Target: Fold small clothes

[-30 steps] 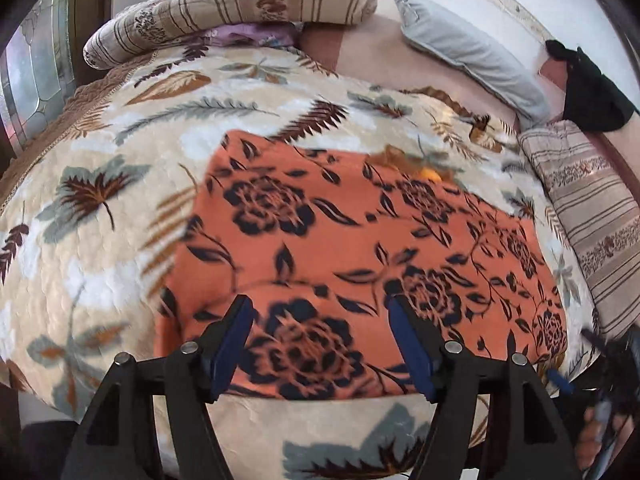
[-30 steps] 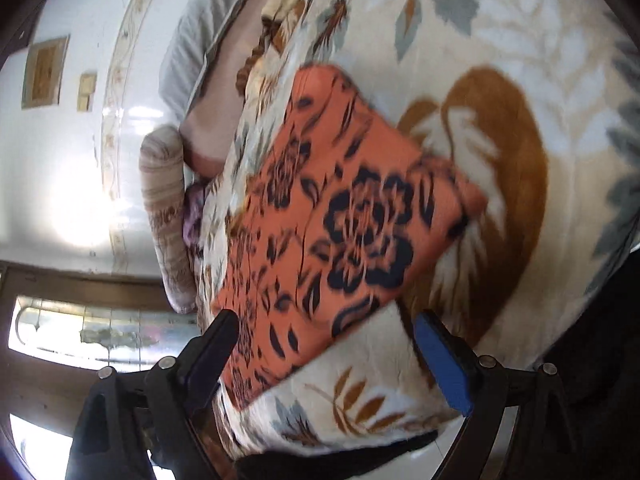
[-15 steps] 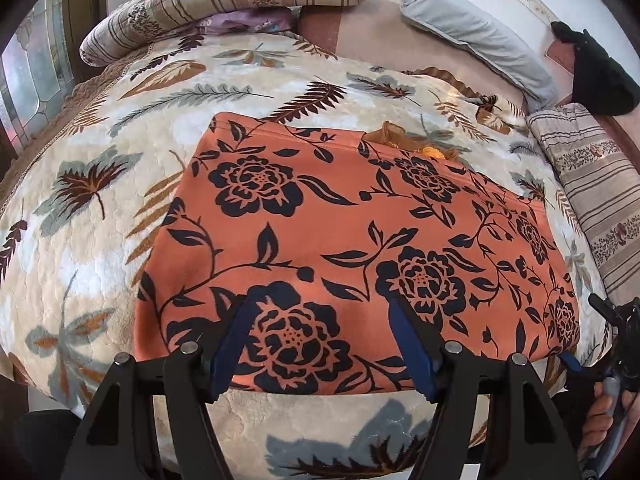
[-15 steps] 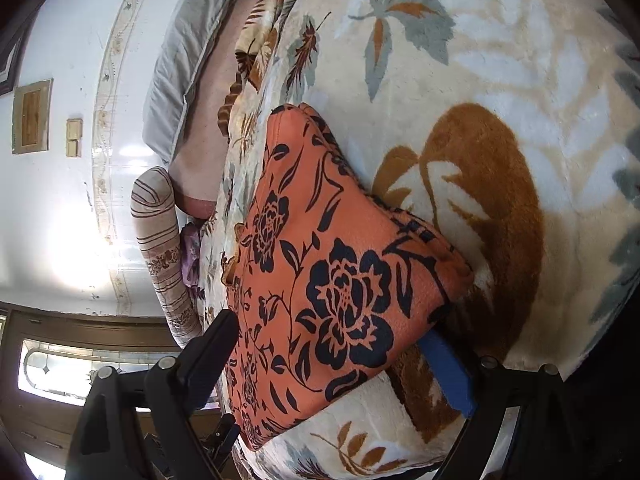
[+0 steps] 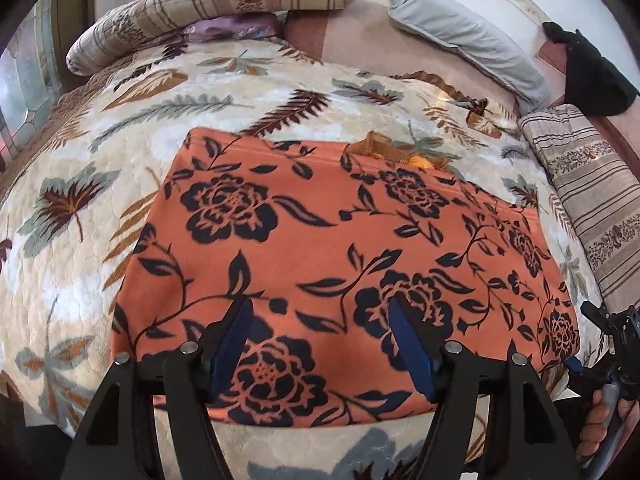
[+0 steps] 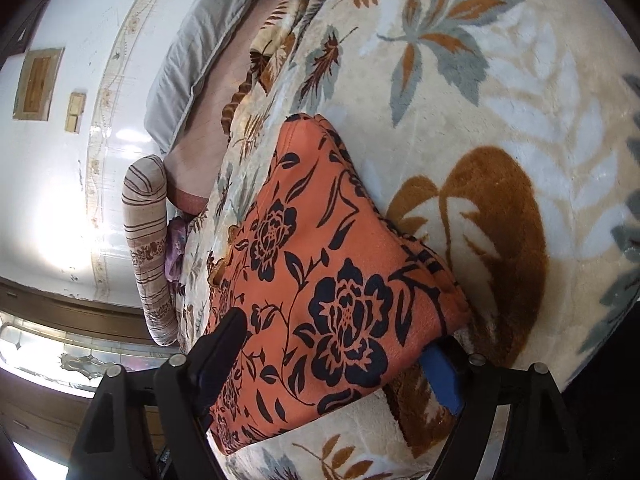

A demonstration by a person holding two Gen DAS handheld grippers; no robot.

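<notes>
The near right corner of the orange cloth [image 6: 320, 280] covered the tip of one blue pad of the right gripper [image 6: 336, 344], so contact there was unclear; its jaws, just closing a little, stood apart with that corner between them. The left gripper [image 5: 320, 324] hung released, jaws wide, above the cloth's near edge, gripping nothing. The cloth lay flat on the leaf-patterned blanket [image 5: 80, 280]. Farther away lay a grey pillow [image 5: 460, 36].
</notes>
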